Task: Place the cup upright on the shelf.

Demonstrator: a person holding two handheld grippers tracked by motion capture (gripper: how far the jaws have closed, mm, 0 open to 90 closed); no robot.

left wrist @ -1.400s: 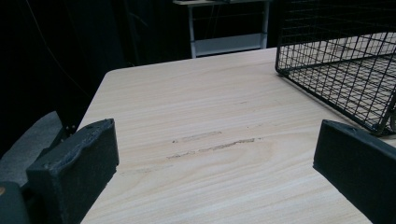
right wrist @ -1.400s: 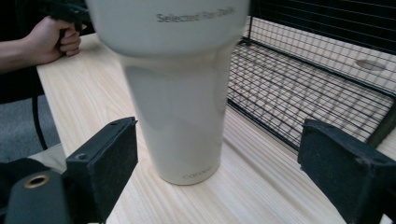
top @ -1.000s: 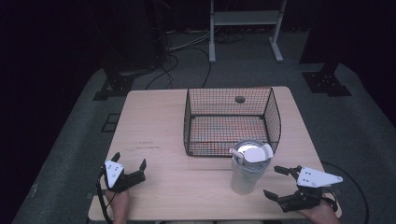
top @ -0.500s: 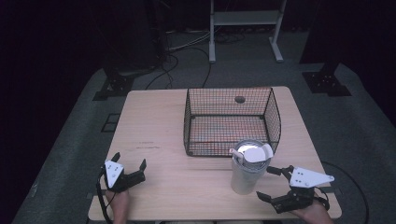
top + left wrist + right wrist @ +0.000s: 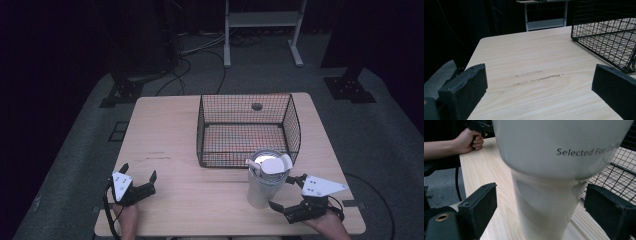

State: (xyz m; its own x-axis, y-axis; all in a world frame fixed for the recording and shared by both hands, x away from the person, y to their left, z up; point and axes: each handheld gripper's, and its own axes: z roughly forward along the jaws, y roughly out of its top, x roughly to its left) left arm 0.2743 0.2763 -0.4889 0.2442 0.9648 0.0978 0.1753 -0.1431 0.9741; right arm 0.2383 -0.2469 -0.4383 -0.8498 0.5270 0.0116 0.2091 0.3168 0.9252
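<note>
Right hand-held gripper (image 5: pixel 286 196) sits at the near right of the worktop (image 5: pixel 165 135) from above, jaws spread wide, one on either side of the white cup's (image 5: pixel 265 180) base without touching it. That cup stands upright, long axis vertical, mouth up, just in front of the wire basket (image 5: pixel 247 131); something pale lies in its mouth, perhaps a lid. Since half a second ago this gripper has slid closer to the cup. Left hand-held gripper (image 5: pixel 136 186) rests near left, unchanged.

Left gripper view: jaws wide apart over bare wood, basket (image 5: pixel 606 32) corner beyond.

Right gripper view: cup (image 5: pixel 549 182) looms between both open jaws, print reading level.
</note>
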